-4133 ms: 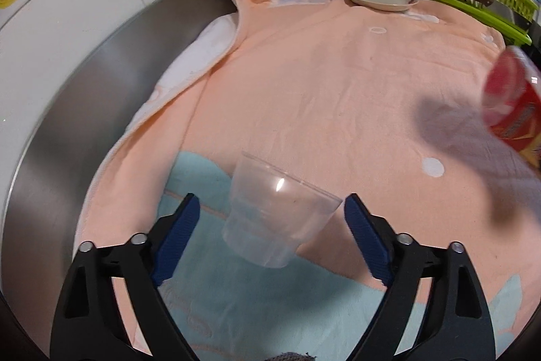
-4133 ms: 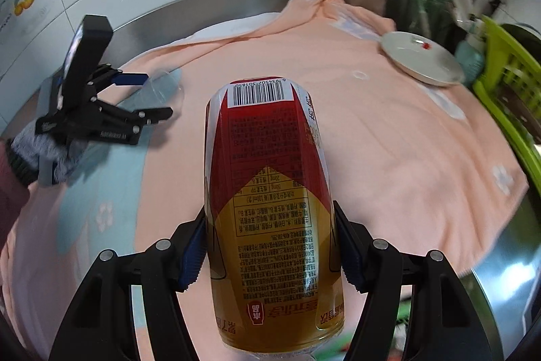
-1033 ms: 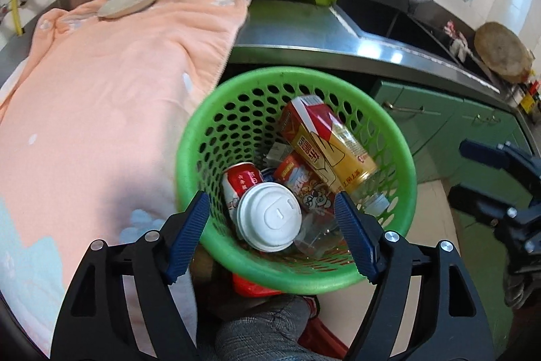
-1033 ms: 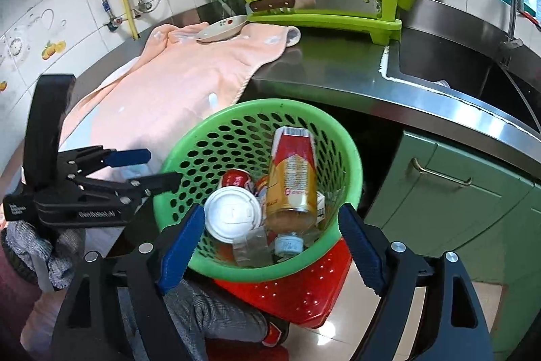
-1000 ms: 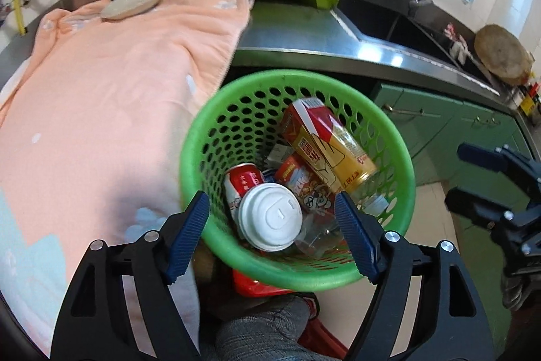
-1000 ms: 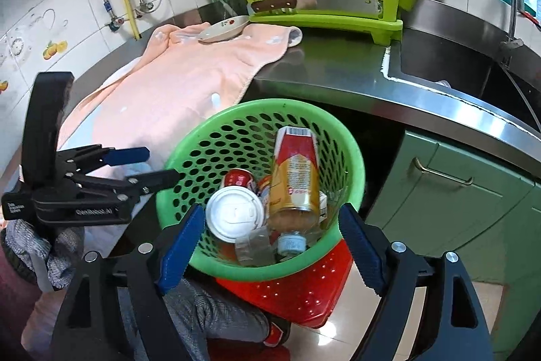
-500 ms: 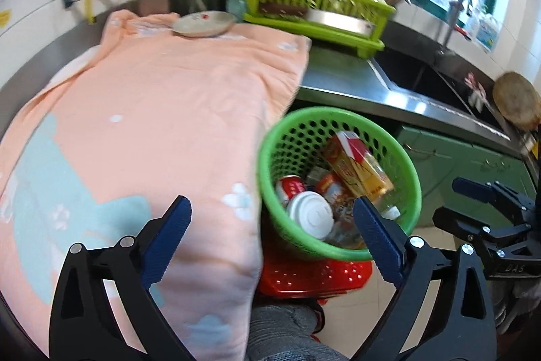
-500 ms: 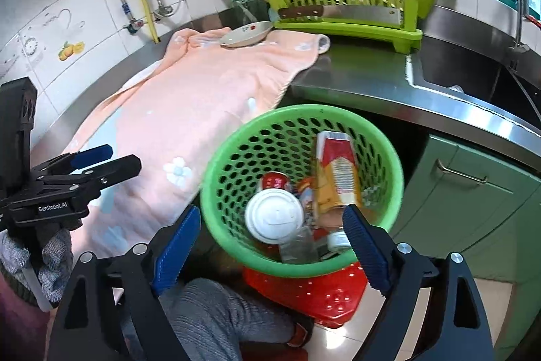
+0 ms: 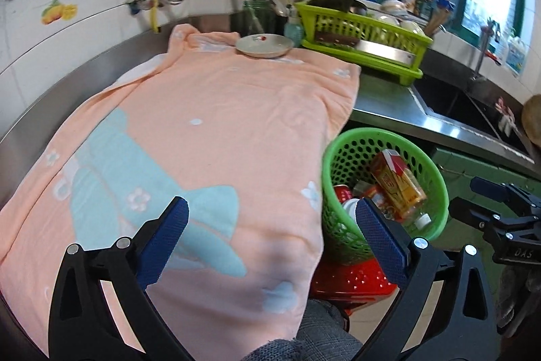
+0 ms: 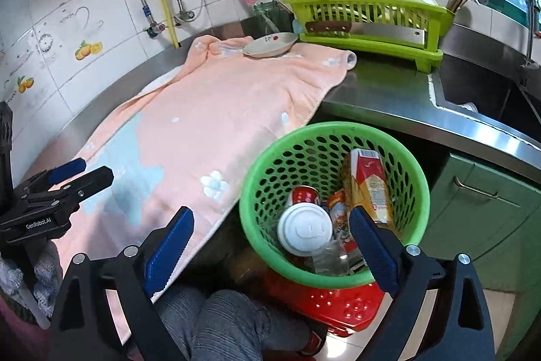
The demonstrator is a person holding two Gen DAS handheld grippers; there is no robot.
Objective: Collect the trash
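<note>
Left gripper (image 9: 272,234): spread wide, holding nothing; above the towel's front part, with the basket just to its right.
Right gripper (image 10: 270,241): spread wide, holding nothing; above the near rim of the basket, right pad over the basket's inside.
Green basket (image 10: 260,178): round, with holes; below the counter edge, standing on a red stool (image 10: 324,300); just beside the hanging edge of the towel.
Trash in the basket: red-and-yellow bottle (image 10: 368,185) leaning against the far right wall, cap end down; white lidded cup (image 10: 304,229) at the near left; red can (image 10: 304,195) behind the cup; clear plastic cup (image 10: 329,256) at the near bottom, close under the right gripper.
Peach towel (image 9: 209,124): spread over the steel counter (image 10: 382,97), with a light blue pattern and white flowers.
Plate (image 9: 264,45): on the far end of the towel, near the lime dish rack (image 9: 361,36).
Distance between grippers: well apart, left one over the towel, right one over the basket.
</note>
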